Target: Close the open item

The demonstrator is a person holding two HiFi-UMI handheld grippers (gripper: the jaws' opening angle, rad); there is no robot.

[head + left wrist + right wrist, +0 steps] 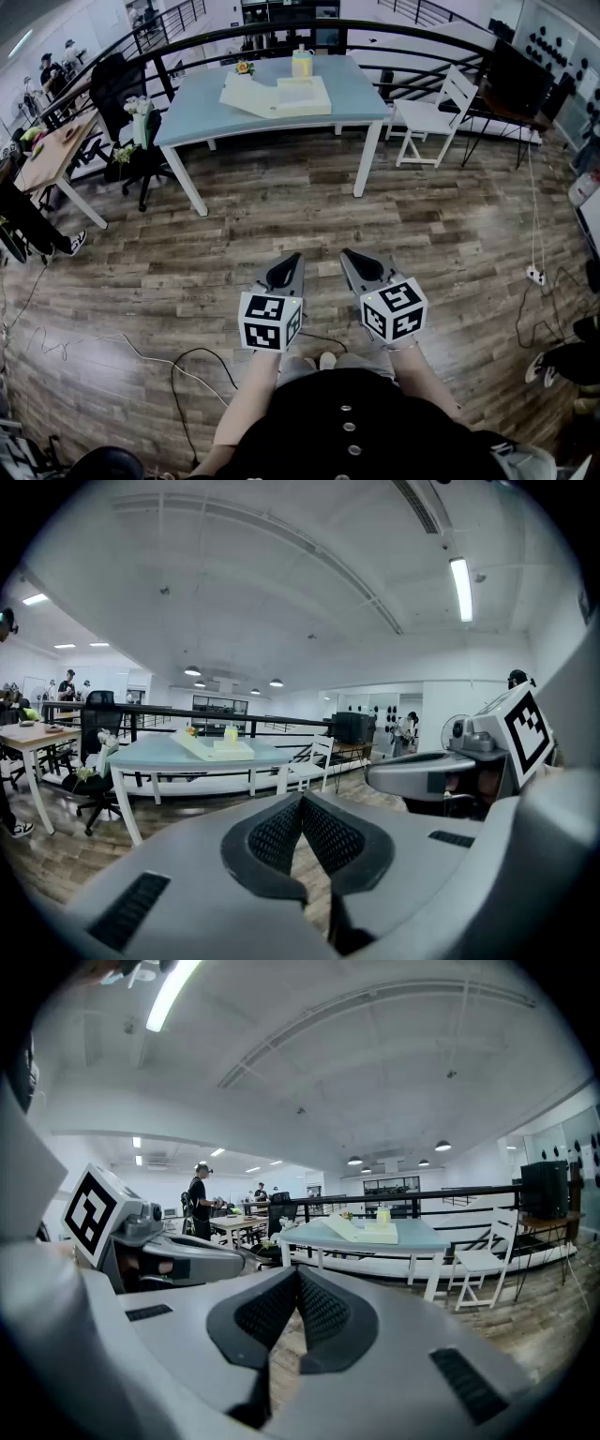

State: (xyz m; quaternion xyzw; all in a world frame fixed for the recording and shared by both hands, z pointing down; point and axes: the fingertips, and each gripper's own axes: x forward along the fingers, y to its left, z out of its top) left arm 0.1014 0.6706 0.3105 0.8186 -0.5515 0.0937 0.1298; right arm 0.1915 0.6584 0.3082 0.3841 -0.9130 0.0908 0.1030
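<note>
A flat cream box [281,97] lies on a light blue table [202,117] far ahead, with its lid raised toward the left. It also shows small in the left gripper view as the box [217,749] and in the right gripper view as the box [367,1233]. My left gripper [289,256] and right gripper [349,253] hang side by side over the wooden floor, well short of the table. Both are shut with nothing between the pads, as the left gripper [302,797] and right gripper [298,1271] show close up.
A yellow container [302,62] and small flowers [244,67] stand on the table behind the box. A white chair [436,112] is at its right, a black office chair [122,89] and a wooden table [52,150] at its left. Cables [187,361] trail over the floor.
</note>
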